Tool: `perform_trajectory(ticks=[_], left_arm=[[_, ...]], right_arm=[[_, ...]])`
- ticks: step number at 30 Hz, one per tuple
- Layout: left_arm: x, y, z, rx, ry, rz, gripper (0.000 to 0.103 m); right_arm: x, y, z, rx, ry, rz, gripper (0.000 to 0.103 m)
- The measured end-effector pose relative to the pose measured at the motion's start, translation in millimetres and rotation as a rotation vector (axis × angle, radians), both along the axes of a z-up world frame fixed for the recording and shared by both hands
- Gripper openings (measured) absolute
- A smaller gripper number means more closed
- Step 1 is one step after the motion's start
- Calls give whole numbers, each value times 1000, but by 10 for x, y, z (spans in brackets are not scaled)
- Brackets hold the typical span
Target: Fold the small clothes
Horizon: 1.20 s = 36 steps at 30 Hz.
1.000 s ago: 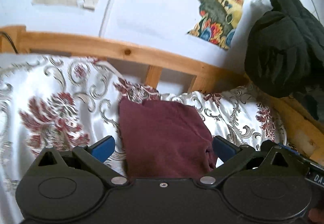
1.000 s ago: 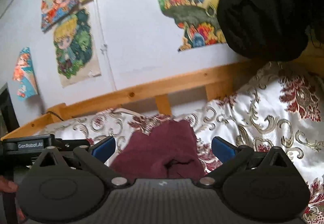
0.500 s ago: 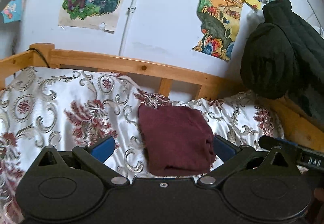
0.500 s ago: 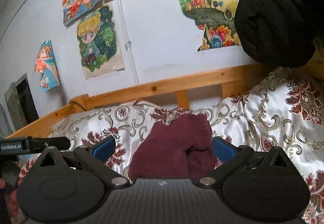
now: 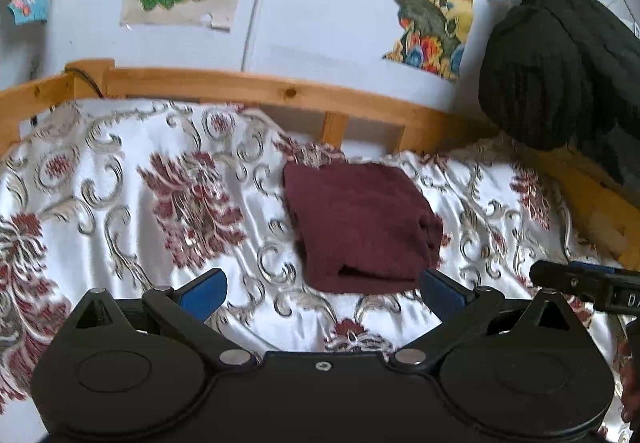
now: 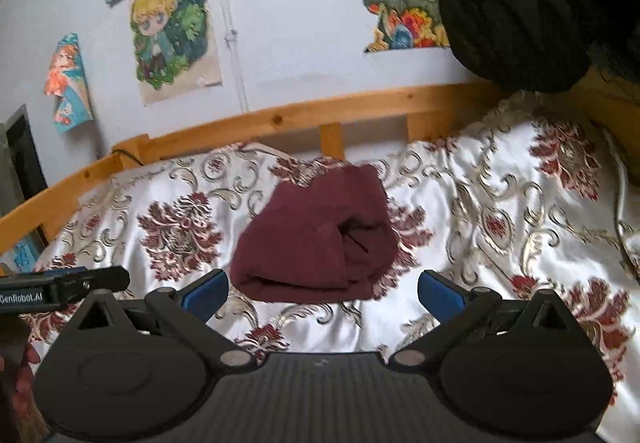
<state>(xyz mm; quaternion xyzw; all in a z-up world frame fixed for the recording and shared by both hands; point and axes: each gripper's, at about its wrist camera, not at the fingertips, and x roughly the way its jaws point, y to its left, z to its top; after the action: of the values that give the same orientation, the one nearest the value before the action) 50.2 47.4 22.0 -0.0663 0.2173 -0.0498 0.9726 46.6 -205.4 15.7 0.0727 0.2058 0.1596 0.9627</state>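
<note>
1. Two grippers: left gripper (image 5: 322, 293) and right gripper (image 6: 323, 291), jaws spread wide, both empty.
2. Folded maroon garment (image 5: 360, 225) lies just ahead of both fingertip pairs, untouched, on the floral bedspread (image 5: 120, 203).

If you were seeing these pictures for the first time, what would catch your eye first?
The folded maroon garment lies mid-bed on the white floral bedspread, just beyond both open grippers. Bright cartoon posters cover the wall above the wooden bed rail, and a dark coat hangs at the right.
</note>
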Motion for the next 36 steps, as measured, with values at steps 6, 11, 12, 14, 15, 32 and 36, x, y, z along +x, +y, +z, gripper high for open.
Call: perform_trajectory(ticks=[6, 11, 12, 14, 15, 32, 36], left_arm=[[55, -21, -89, -3, 44, -14, 102], [75, 1, -92, -15, 50, -4, 102], [79, 0, -95, -16, 53, -3, 102], [82, 2, -98, -21, 58, -4, 102], [83, 3, -99, -25, 60, -5, 102], [73, 2, -96, -31, 65, 0, 102], [76, 1, -107, -29, 70, -1, 102]], right_arm=[[46, -19, -50, 3, 26, -30, 103], [71, -2, -69, 0, 38, -17, 103], [68, -1, -71, 1, 39, -19, 103], [65, 6, -75, 3, 42, -20, 103], [63, 9, -78, 5, 44, -19, 103], [53, -13, -84, 16, 51, -29, 103], [48, 1, -83, 18, 54, -30, 103]])
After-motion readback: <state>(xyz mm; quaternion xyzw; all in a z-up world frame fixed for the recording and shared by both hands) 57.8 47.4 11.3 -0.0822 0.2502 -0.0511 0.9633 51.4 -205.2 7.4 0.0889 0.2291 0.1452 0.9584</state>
